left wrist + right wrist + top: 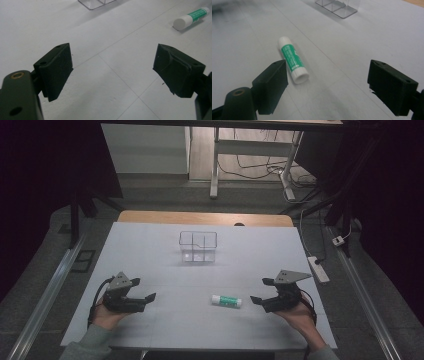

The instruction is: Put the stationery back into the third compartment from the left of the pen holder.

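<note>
Fingers point(57, 70) of the left gripper point(142, 292) are standing wide apart with nothing between them, and those of the right gripper point(261, 292) are likewise spread and empty. Both grippers are hovering low over the white desk point(165, 320), each held in one hand at the near edge, the left hand point(106, 315) at the left and the right hand point(300, 312) at the right. Lying on its side on the desk between them is a green-and-white glue stick point(226, 300), nearer to the right gripper and just ahead of its spread fingers, untouched; in the right gripper view it is lying beside the left-hand finger point(272, 85). Farther back, near the desk's middle, a clear compartmented plastic organizer point(198, 246) is standing upright, well apart from the glue stick.
</note>
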### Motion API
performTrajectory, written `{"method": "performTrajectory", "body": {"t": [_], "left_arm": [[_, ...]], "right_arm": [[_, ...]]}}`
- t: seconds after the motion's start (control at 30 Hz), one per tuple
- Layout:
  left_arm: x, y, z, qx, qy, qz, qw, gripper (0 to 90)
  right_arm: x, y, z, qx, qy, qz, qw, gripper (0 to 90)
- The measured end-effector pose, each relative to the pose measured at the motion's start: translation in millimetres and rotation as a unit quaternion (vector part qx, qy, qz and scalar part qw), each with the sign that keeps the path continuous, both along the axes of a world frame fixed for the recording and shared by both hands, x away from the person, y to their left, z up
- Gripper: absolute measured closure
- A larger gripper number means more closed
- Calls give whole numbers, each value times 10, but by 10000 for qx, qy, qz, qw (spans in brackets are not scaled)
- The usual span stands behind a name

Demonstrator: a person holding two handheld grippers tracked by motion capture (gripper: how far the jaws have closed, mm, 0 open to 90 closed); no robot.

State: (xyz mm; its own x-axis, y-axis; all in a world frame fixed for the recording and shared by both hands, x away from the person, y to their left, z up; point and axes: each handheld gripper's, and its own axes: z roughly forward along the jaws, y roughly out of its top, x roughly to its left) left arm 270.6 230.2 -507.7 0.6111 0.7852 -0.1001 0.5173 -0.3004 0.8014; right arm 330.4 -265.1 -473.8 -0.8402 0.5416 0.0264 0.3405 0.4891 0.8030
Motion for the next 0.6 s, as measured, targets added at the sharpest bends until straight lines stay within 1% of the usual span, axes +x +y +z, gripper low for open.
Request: {"method": "performTrajectory", "body": {"t": [0.07,0.13,0.17,0.23,0.3,0.37,0.4,0.43,0.53,0.6], "left_arm": [[-12,-2,5,-4,-25,-20,10000,157],[-19,-6,6,-1,-36,-24,10000,158],[-19,-9,5,5,-36,-37,10000,158],[-20,-21,6,5,-34,-38,10000,158],[-23,-35,8,39,-41,-77,10000,158],[-31,-38,9,59,-54,-87,9999,159],[-34,-35,12,48,-65,-82,9999,160],[-32,-35,15,26,-58,-75,10000,160],[-19,-48,45,89,-60,-57,9999,159],[-1,-63,65,119,-58,-68,9999,160]], "right_arm": [[6,32,11,25,20,42,10000,159],[15,115,51,-44,88,204,9997,163],[15,115,51,-44,88,204,9997,163],[30,199,77,-125,114,323,9993,165],[41,232,84,-163,122,365,9991,165],[62,302,109,-285,119,432,9986,166],[85,371,142,-308,172,536,9979,167],[85,371,142,-308,172,536,9979,167],[119,474,209,-432,224,675,9965,170],[156,525,262,-396,232,726,9963,174]]}}
